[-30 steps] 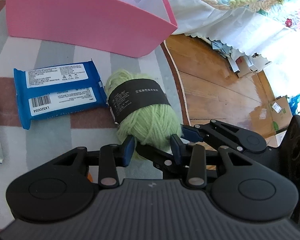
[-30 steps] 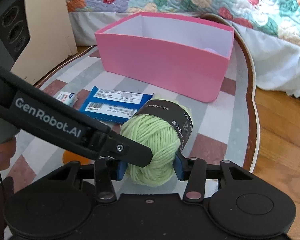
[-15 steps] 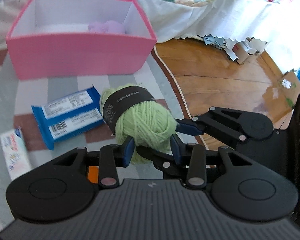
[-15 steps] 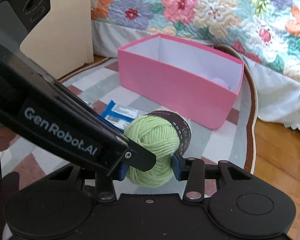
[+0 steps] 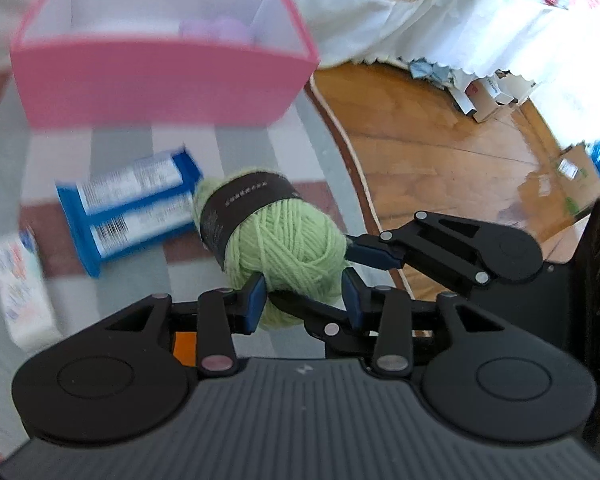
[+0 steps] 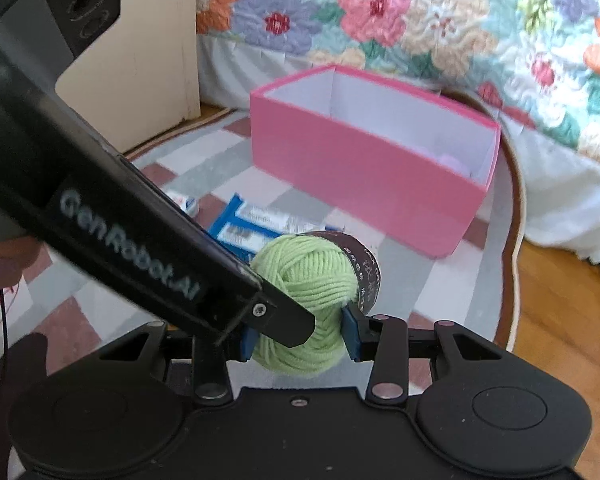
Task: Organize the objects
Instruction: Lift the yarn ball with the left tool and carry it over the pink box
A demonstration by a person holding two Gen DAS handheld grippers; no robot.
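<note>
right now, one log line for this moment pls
phase: carry | yarn ball: off rug, gripped by both | left gripper: shut on yarn | right gripper: shut on yarn | pink box: ahead, open | blue pack: on rug

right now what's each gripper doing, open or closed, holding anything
Left gripper: closed on the green yarn ball.
Right gripper: closed on the same yarn ball, lifted above the rug.

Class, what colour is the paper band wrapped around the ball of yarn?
Black with small pale lettering, around the light green ball of yarn; the band shows best in the left wrist view.
</note>
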